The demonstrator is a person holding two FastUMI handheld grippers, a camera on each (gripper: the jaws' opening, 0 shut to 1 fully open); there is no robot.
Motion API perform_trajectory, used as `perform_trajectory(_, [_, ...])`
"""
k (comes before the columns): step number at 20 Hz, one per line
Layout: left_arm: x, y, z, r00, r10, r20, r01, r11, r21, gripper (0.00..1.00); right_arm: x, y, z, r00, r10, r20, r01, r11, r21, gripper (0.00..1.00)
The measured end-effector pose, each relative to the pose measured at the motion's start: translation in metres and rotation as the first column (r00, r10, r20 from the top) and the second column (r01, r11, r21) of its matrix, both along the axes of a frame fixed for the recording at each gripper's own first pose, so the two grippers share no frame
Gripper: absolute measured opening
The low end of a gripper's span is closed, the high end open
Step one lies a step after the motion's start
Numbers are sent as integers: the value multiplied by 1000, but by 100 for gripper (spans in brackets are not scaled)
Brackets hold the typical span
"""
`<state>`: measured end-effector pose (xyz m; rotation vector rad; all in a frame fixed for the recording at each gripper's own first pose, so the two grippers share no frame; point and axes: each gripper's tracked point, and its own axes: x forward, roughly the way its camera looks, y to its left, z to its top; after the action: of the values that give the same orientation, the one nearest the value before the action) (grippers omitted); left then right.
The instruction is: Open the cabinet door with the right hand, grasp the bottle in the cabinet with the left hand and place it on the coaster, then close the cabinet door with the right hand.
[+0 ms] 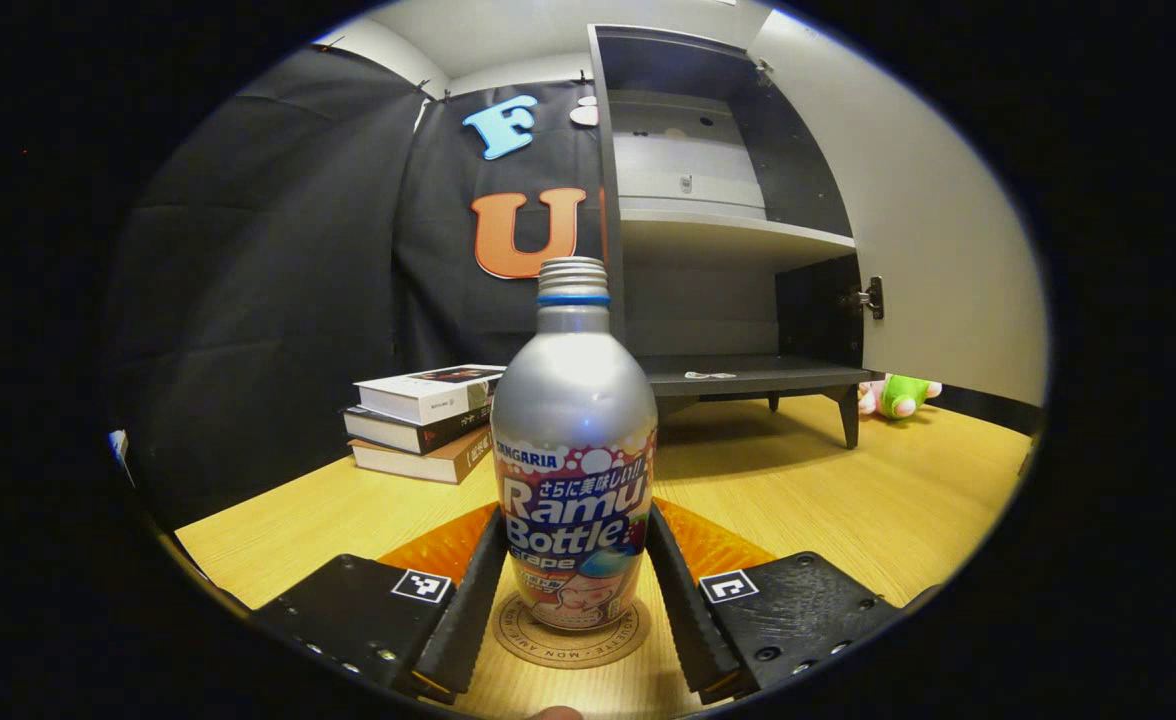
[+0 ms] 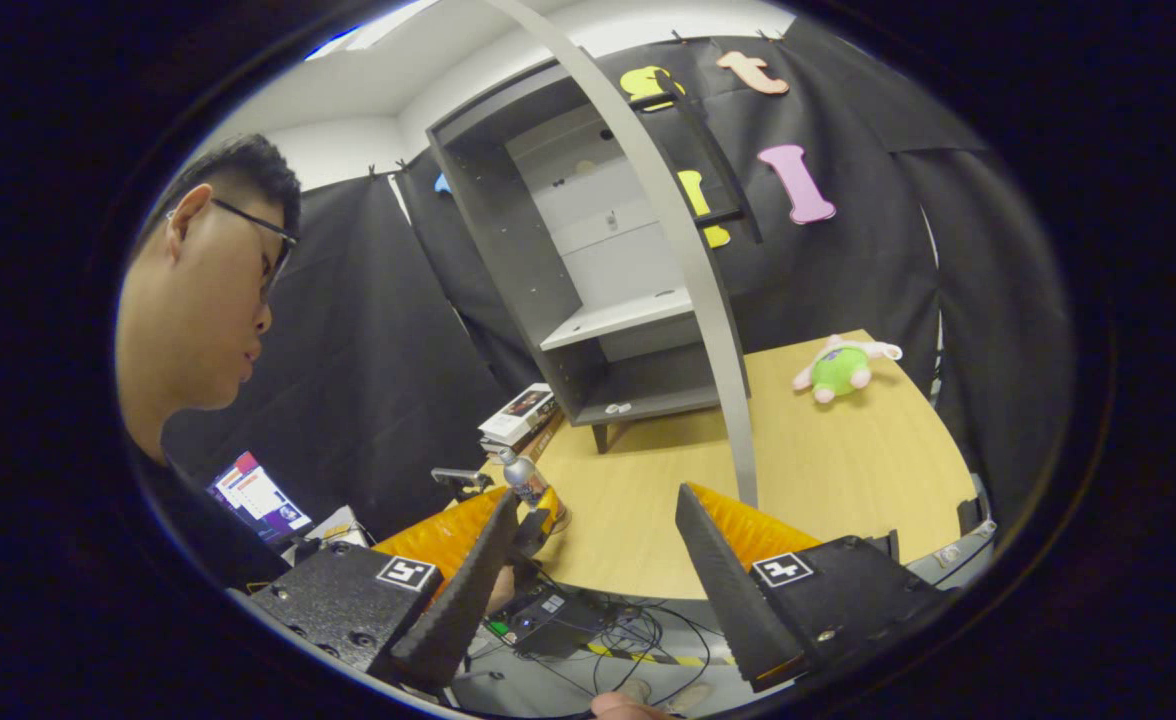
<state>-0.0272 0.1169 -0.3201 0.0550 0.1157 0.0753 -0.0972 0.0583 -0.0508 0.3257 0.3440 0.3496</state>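
A staged recording booth, not a home: black cloth walls (image 1: 278, 260) pinned up around a wooden table (image 2: 828, 470); a small open cabinet (image 1: 728, 230), stacked books (image 1: 423, 420) and a plush toy (image 2: 841, 368) as props; cables (image 2: 628, 640) trailing below.

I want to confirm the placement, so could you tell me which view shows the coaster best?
The left gripper view: the coaster lies close, under the bottle, between the left gripper fingers. In the right gripper view it is too small to make out.

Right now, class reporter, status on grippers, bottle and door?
Left gripper flanks the bottle, contact unclear. Bottle upright on coaster. Right gripper open, empty. Cabinet door open.
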Motion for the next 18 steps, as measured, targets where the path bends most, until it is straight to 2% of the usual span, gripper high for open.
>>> perform_trajectory(1, [0,2,2,1000,9,7,-9,1000,0,78,1,2,-4,1000,1,-7,-1,1000,5,96])
perform_trajectory(2, [0,2,2,1000,8,8,-8,1000,-4,89,3,3,-9,1000,4,-18,-4,1000,10,96])
perform_trajectory(3, [1,0,0,1000,10,0,-10,1000,-14,75,5,3,-13,1000,4,-27,-4,1000,13,96])
perform_trajectory(5, [-3,6,1,999,40,4,-40,999,-8,100,10,4,-15,999,19,-37,-19,1000,8,100])
perform_trajectory(6, [-5,10,3,998,62,15,-62,998,2,96,14,4,-14,999,28,-32,-28,1000,6,100])
perform_trajectory(9, [-8,6,4,997,70,22,-71,997,40,97,23,2,-10,999,47,-20,-47,999,-1,100])
perform_trajectory(13, [-22,2,6,995,98,-14,-97,994,45,97,27,0,-6,996,84,-14,-84,996,-6,100])
perform_trajectory(16, [-55,-1,9,988,126,-87,-120,990,70,97,30,-11,14,995,93,36,-92,996,-14,100])
perform_trajectory(18, [-86,-8,32,982,142,-125,-127,984,121,97,33,-25,37,992,82,94,-80,996,-24,100])
